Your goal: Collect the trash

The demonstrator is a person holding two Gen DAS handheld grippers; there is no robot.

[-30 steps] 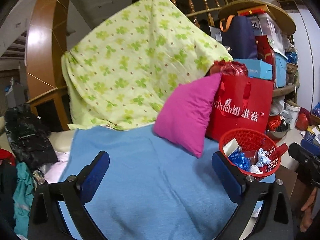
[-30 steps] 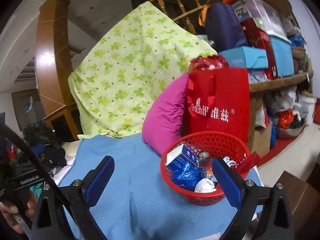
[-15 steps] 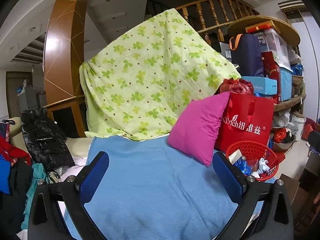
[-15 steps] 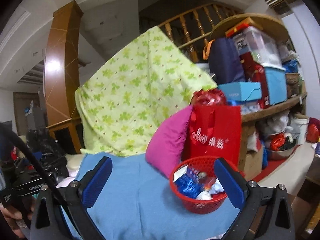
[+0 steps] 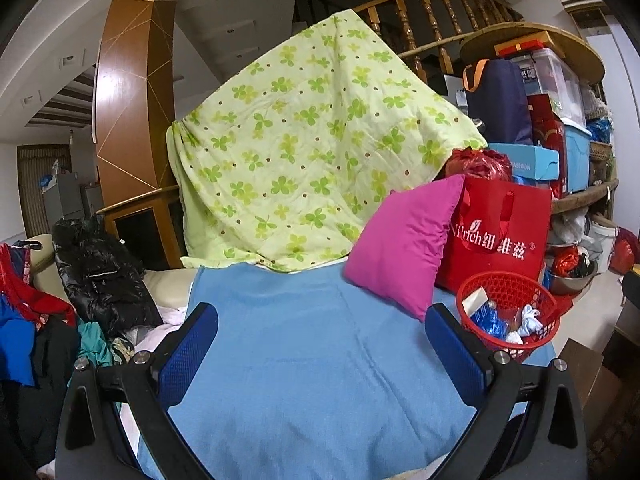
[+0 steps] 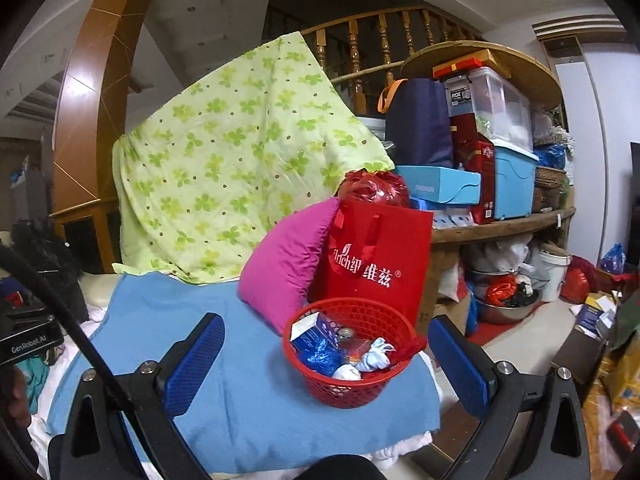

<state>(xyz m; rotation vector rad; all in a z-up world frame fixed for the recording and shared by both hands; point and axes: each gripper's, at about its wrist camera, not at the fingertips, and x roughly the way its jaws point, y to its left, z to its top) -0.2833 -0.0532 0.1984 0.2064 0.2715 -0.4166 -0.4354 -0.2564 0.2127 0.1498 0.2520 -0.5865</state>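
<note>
Blanket (image 5: pixel 320 360), blue and bare of litter, fills the space beneath both grippers. Left gripper (image 5: pixel 322 354) and right gripper (image 6: pixel 326 364) gape, holding nothing. Red basket (image 6: pixel 352 390), ahead between the right fingers, holds the wrappers (image 6: pixel 320 354). Collection looks done; next, probably scan for strays. Magenta pillow (image 6: pixel 288 268) and red bag (image 6: pixel 380 256) crowd behind.

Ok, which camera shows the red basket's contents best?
The right wrist view: the red basket sits central, close and unobstructed. In the left wrist view it is smaller, off right, its lower edge behind a finger.
</note>
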